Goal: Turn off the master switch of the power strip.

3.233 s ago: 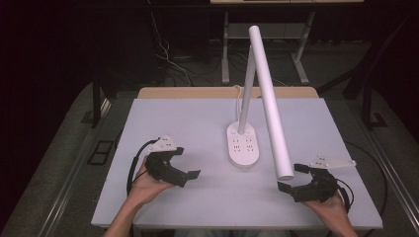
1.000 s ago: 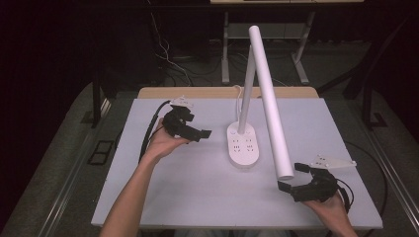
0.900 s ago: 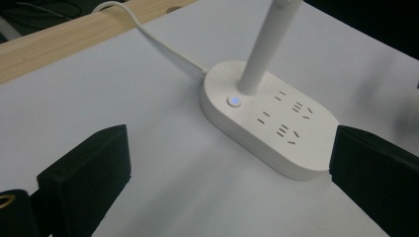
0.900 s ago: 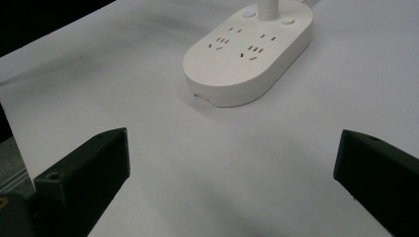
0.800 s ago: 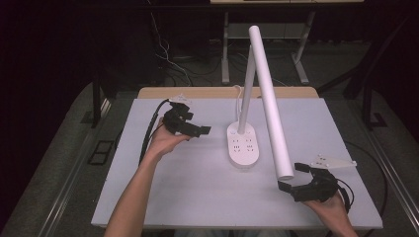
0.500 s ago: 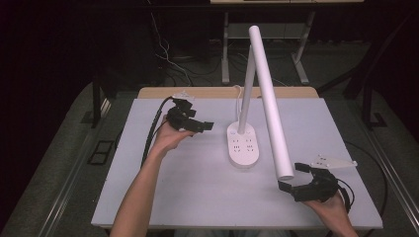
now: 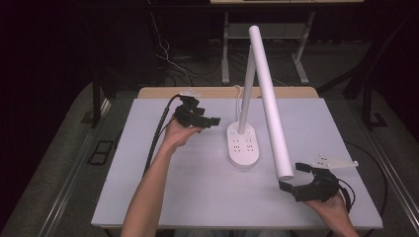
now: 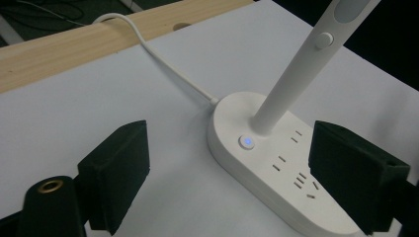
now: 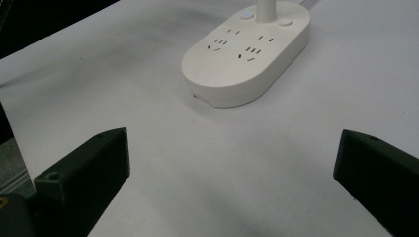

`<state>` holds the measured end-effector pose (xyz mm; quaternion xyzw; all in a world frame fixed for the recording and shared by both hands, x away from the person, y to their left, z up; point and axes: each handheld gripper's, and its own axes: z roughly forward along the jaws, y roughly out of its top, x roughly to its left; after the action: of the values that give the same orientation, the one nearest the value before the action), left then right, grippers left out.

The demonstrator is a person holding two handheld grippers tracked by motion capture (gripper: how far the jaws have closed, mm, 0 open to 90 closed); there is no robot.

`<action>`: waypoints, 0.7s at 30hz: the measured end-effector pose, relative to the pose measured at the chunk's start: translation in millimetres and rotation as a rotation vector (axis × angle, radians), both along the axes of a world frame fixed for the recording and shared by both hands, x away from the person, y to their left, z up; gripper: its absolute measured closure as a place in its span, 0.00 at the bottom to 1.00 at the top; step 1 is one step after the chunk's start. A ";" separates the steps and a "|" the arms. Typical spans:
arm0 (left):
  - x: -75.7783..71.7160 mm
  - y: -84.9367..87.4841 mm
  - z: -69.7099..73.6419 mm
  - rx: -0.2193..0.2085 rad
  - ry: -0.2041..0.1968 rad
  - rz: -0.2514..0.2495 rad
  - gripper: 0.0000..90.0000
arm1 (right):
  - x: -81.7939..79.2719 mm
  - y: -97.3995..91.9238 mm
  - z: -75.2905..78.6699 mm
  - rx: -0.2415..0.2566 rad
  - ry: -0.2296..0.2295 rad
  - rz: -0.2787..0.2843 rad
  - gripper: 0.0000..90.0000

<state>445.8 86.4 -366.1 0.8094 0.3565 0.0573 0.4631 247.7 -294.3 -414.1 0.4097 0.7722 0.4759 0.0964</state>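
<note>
A white desk lamp stands mid-table on an oval base (image 7: 243,145) with sockets. Its stem (image 7: 245,89) rises to a long tube head (image 7: 269,103) that slopes down toward the front right. My left gripper (image 7: 213,121) hovers just left of the base and points at it. It is open, its jaws have just been closing a little, and nothing is between them. In the left gripper view the blue-lit button (image 8: 246,142) at the stem's foot lies ahead of the left gripper (image 8: 232,158). My right gripper (image 7: 291,177) rests open at the front right, under the tube's end, facing the base (image 9: 247,52).
The lamp's white cord (image 8: 163,61) runs from the base to the wooden strip (image 7: 222,92) along the white table's (image 7: 197,187) far edge. Black cables trail from both grippers. Beyond the table are a dark floor, cables and desk legs.
My left hand has gone from the front left up to the back and then right, closer to the lamp base, sinking slightly. The right hand has stayed put.
</note>
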 end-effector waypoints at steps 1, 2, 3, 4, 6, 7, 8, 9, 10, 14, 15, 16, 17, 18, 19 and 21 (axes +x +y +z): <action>0.7 -1.3 -0.6 0.006 0.002 -0.008 0.19 | 0.0 -0.2 0.1 0.000 0.001 0.001 0.00; 1.0 -3.4 -1.3 0.003 0.004 -0.009 0.20 | 0.0 -0.3 0.2 0.002 0.003 0.000 0.00; 1.9 -4.5 -1.6 0.007 0.004 -0.018 0.22 | -0.1 -0.4 0.3 0.003 0.003 0.000 0.00; 2.4 -6.0 -1.6 0.009 0.009 -0.023 0.23 | -0.1 -0.6 0.3 0.003 0.003 0.000 0.00; 3.4 -9.4 -2.1 -0.004 0.017 -0.023 0.27 | 0.1 -0.8 0.1 0.003 0.004 0.000 0.00; 4.3 -10.1 -2.1 0.002 0.019 -0.032 0.28 | 0.1 -0.9 0.1 0.003 0.003 0.000 0.00; 5.1 -11.4 -2.4 -0.001 0.018 -0.036 0.30 | 0.1 -1.0 0.1 0.004 0.003 -0.001 0.00; 5.7 -11.9 -2.2 0.006 0.020 -0.043 0.31 | 0.1 -1.0 0.2 0.005 0.005 -0.002 0.00; 6.0 -13.8 -2.6 -0.008 0.020 -0.036 0.32 | 0.1 -1.1 0.2 0.006 0.005 -0.002 0.00; 7.1 -16.5 -3.5 -0.021 0.022 -0.034 0.39 | 0.5 -1.5 -0.2 0.005 0.006 -0.002 0.00; 7.5 -16.7 -4.0 -0.022 0.022 -0.033 0.40 | 0.6 -1.5 -0.3 0.005 0.005 -0.001 0.00; 7.6 -17.8 -4.6 -0.032 0.027 -0.023 0.41 | 0.6 -1.5 -0.3 0.006 0.006 -0.002 0.00; 8.3 -17.2 -4.9 -0.027 0.028 -0.029 0.43 | 0.7 -1.4 -0.3 0.006 0.006 -0.001 0.00; 8.5 -17.4 -5.5 -0.032 0.032 -0.023 0.44 | 0.7 -1.5 -0.3 0.005 0.006 0.000 0.00; 8.8 -18.0 -6.1 -0.041 0.035 -0.015 0.45 | 0.7 -1.4 -0.3 0.004 0.006 0.000 0.00; 10.1 -18.0 -7.3 -0.051 0.039 -0.008 0.48 | 0.6 -1.4 -0.3 0.003 0.007 0.000 0.00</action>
<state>455.9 68.4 -373.4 0.7998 0.3635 0.0307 0.4767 248.3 -295.6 -414.4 0.4116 0.7719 0.4756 0.0930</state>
